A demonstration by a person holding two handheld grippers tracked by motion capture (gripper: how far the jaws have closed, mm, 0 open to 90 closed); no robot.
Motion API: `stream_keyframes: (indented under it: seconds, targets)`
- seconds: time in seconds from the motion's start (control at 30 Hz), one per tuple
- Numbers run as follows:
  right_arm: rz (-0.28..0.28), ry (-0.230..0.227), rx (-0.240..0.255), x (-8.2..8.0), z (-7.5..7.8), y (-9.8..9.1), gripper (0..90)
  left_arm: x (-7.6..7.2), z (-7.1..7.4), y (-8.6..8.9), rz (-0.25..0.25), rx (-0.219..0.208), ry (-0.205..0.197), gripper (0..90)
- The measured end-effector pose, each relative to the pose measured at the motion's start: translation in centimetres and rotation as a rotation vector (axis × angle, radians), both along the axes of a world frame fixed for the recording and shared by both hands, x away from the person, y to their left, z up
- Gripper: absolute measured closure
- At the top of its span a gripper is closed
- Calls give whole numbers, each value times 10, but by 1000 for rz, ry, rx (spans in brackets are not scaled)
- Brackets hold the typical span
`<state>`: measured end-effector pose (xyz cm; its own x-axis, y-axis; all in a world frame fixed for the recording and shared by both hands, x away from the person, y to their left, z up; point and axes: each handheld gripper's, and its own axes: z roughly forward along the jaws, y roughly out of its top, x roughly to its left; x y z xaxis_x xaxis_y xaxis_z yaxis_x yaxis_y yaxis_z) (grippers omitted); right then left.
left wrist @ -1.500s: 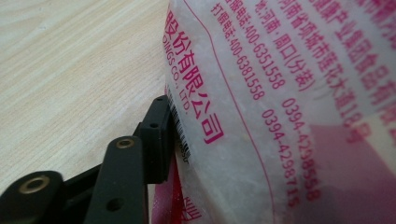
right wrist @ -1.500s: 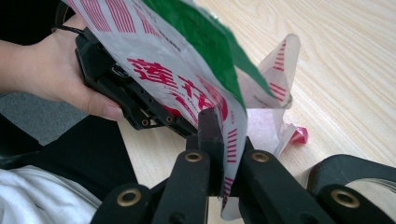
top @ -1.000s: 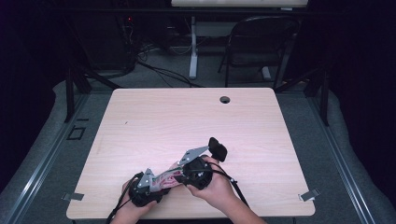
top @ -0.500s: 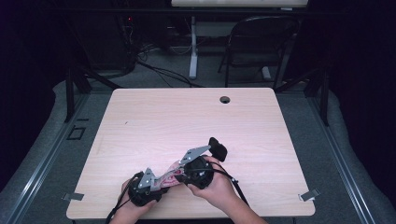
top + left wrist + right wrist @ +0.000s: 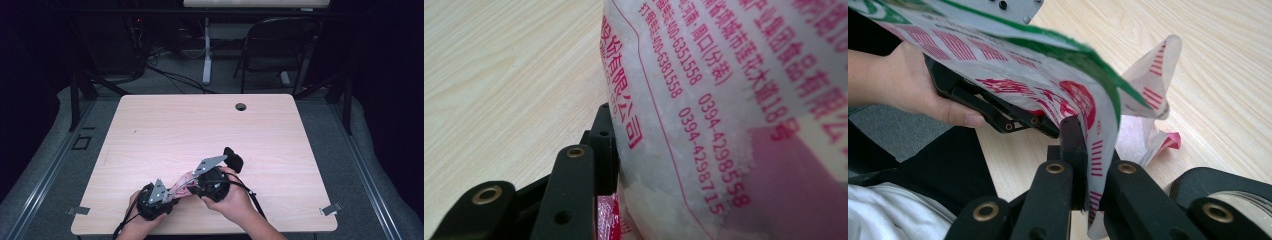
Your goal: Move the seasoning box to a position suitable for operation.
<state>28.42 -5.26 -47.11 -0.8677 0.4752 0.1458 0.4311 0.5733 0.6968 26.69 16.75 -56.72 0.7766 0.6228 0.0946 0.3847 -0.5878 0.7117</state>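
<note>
A clear plastic bag (image 5: 181,184) with red print, and a green edge in the right gripper view, hangs between my two grippers near the table's front edge. My right gripper (image 5: 1090,146) is shut on a thin edge of the bag (image 5: 1048,85). My left gripper (image 5: 172,192) has the fuller part of the bag (image 5: 724,100), packed with white grains, between its jaws. Those jaws have just been closing, and the one finger (image 5: 600,145) that shows presses on the bag. A hand (image 5: 908,85) holds the left gripper (image 5: 993,107).
The pale wooden table (image 5: 200,125) has a round cable hole (image 5: 241,106) near its far edge. A folding chair (image 5: 277,45) and cables stand on the floor beyond. Metal clips (image 5: 330,209) stick out at the front corners.
</note>
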Motion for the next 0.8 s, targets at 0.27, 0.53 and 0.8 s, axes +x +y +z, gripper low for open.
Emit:
stream_keyframes:
  seconds: [0.27,0.53,0.8]
  targets:
    - [6,7,6,0,2,-1,876,0,2,1,5,0,-6,641]
    - [9,21,17,2,7,-6,759,0,3,2,13,2,-15,646]
    - [-10,18,48,3,19,-18,709,2,8,9,42,-12,-38,648]
